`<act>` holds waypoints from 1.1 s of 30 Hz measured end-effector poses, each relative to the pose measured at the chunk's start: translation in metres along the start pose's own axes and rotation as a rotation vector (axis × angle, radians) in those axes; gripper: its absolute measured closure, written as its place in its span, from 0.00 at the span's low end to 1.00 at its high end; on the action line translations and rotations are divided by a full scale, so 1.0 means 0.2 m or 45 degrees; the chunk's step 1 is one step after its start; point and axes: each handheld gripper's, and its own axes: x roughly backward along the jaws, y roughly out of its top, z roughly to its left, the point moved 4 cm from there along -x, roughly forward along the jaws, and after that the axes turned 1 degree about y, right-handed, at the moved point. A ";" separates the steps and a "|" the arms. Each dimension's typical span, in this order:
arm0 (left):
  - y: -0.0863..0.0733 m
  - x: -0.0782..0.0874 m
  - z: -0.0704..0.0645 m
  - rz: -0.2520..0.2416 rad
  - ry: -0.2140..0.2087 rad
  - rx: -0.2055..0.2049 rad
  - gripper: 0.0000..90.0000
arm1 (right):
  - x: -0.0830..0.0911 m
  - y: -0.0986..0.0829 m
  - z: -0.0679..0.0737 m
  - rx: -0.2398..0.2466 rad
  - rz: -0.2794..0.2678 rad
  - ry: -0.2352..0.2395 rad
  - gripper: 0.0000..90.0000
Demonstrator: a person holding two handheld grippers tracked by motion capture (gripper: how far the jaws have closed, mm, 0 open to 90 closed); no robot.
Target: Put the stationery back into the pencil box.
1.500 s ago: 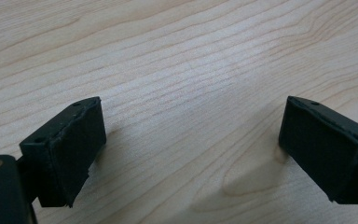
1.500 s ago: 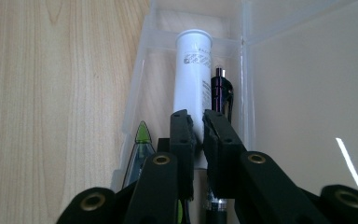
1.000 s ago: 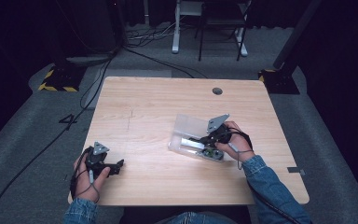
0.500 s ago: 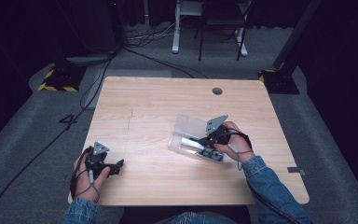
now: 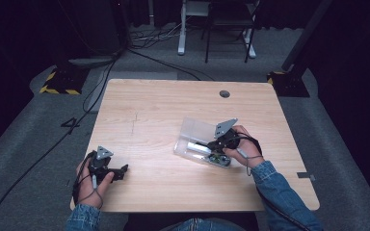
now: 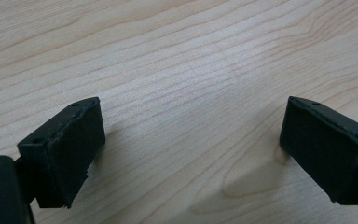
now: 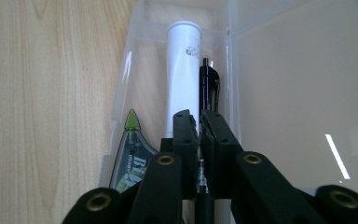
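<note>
- High view: the right gripper (image 5: 218,144) sits over the clear plastic case (image 5: 197,131) lying open near the middle-right of the wooden table (image 5: 173,101), the person's right hand (image 5: 243,147) wrapped behind it. A white tube (image 5: 196,147) lies inside the case's tray.
- High view again: over at the near-left corner, the left gripper (image 5: 120,171) rests low by the table edge, held by the left hand (image 5: 90,180), well apart from the case.
- Left gripper view: the two black jaws stand wide apart, nothing between them, just bare wood grain (image 6: 182,93) below.
- Right gripper view: the jaws are pinched nearly together around a dark pen (image 7: 209,79), which lies in the case tray (image 7: 135,56) just beside the white tube (image 7: 182,70). A green-tipped correction-tape dispenser (image 7: 129,154) sits to the left of the tube in the same tray, and the case's open lid (image 7: 298,93) spreads out to the right.
</note>
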 end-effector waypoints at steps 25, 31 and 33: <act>0.01 -0.02 0.00 0.012 -0.001 0.003 0.03 | 0.44 -0.21 0.06 -0.330 -0.272 -0.254 0.37; 0.02 -0.02 0.00 0.016 -0.004 -0.007 0.02 | 0.53 -0.32 0.06 -0.393 -0.271 -0.324 0.34; 0.02 -0.03 0.00 0.020 0.001 -0.013 0.01 | 0.55 -0.35 0.05 -0.413 -0.269 -0.339 0.33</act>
